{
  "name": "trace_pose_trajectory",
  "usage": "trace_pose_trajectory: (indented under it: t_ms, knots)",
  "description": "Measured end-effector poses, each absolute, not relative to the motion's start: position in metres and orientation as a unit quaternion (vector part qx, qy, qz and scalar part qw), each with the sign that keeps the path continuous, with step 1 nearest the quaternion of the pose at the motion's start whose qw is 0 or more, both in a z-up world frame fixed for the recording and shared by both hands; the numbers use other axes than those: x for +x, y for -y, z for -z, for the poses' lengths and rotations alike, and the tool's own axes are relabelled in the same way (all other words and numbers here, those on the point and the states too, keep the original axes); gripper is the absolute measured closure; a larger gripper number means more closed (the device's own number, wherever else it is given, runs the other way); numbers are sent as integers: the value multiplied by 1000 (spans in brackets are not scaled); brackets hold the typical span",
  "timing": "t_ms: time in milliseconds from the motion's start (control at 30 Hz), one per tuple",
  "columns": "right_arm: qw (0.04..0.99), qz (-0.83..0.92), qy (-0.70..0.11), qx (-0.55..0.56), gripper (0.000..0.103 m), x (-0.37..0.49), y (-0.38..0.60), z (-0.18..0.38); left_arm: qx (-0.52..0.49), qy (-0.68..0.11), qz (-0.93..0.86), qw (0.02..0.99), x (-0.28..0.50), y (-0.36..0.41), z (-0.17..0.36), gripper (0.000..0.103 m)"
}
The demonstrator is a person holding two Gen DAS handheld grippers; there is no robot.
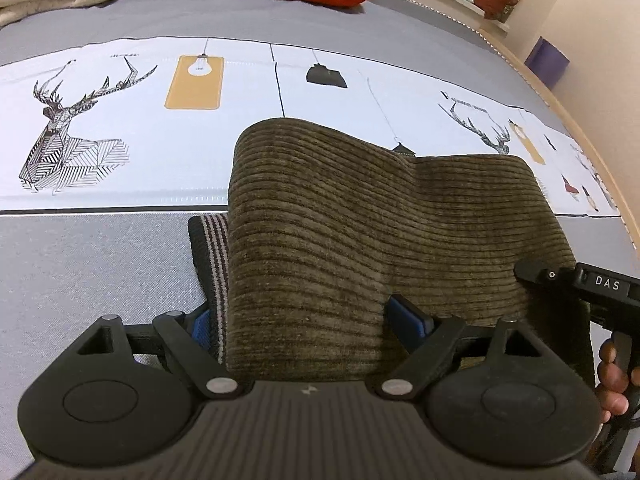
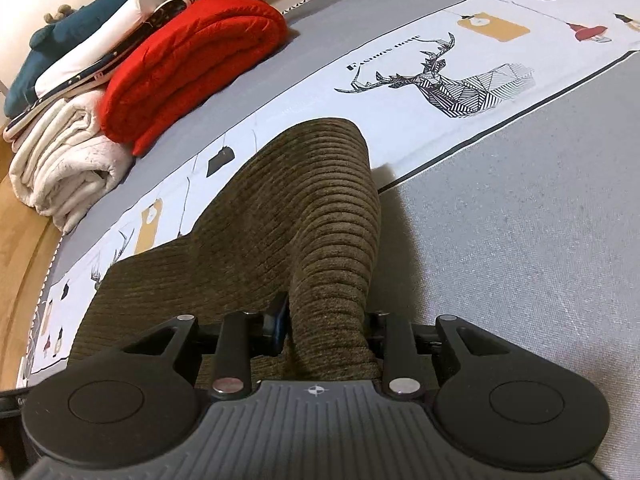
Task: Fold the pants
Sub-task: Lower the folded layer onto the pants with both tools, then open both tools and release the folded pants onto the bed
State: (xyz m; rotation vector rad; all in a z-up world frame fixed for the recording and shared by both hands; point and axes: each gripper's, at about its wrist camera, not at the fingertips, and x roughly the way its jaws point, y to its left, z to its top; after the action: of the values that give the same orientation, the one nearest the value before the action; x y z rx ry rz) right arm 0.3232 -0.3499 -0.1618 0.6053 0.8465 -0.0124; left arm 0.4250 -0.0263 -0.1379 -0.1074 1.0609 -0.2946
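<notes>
Olive-brown corduroy pants (image 1: 360,216) lie on a grey bed, with one end lifted and arching over the part below. My left gripper (image 1: 308,320) is shut on the near edge of the pants, next to a black striped waistband (image 1: 210,256). My right gripper (image 2: 326,324) is shut on a bunched fold of the same pants (image 2: 288,220) and holds it up off the bed. The right gripper also shows in the left wrist view (image 1: 580,284), at the pants' right edge. The fingertips of both are hidden by cloth.
The bed cover (image 1: 100,264) is grey with a white printed band of deer and lamps (image 1: 120,120). A folded red quilt (image 2: 192,64), cream blanket (image 2: 68,168) and other folded clothes (image 2: 80,36) are stacked at the far side. A wooden bed edge (image 1: 580,120) runs on the right.
</notes>
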Motion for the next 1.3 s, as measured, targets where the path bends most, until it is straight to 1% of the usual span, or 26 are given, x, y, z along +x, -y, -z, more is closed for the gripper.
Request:
trace_pose_trajectory:
  t_ms: [100, 567, 633, 700, 733, 767, 800, 833, 900, 933, 1033, 1133, 1233, 1267, 1300]
  knots:
    - [870, 10, -405, 281, 70, 322, 348, 164, -52, -502, 137, 852, 424, 27, 139, 13]
    - [878, 35, -402, 256, 70, 330, 334, 157, -53, -500, 126, 856, 413, 25, 135, 12]
    - [879, 43, -403, 250, 66, 331, 332, 158, -51, -498, 126, 856, 413, 24, 136, 11]
    - [885, 50, -402, 231, 53, 330, 328, 156, -49, -495, 123, 859, 412, 24, 134, 11]
    - [888, 56, -402, 218, 52, 328, 326, 154, -52, -492, 120, 860, 411, 23, 130, 9]
    - [889, 60, -403, 208, 48, 326, 324, 152, -56, -492, 120, 861, 411, 21, 127, 6]
    - [891, 63, -403, 199, 45, 323, 323, 148, -62, -490, 120, 861, 409, 19, 122, 0]
    - [894, 64, -400, 190, 43, 319, 323, 144, -69, -483, 118, 865, 406, 15, 115, 0]
    - [904, 65, -387, 172, 31, 308, 323, 133, -78, -475, 126, 867, 400, 9, 104, 0]
    - [910, 63, -376, 163, 30, 299, 323, 127, -85, -470, 139, 868, 396, 5, 98, 0]
    - [924, 58, -352, 137, 29, 268, 327, 111, -82, -441, 151, 881, 378, 0, 84, 0]
    - [927, 29, -351, 131, 29, 241, 325, 105, -42, -415, 159, 895, 356, 7, 80, 0]
    - [926, 1, -359, 118, 30, 223, 309, 105, -4, -413, 174, 894, 337, 19, 83, 0]
    - [925, -5, -365, 105, 31, 219, 301, 107, 5, -415, 179, 892, 332, 22, 86, 0]
    - [924, -8, -371, 87, 35, 217, 292, 109, 14, -418, 181, 890, 326, 25, 91, 0]
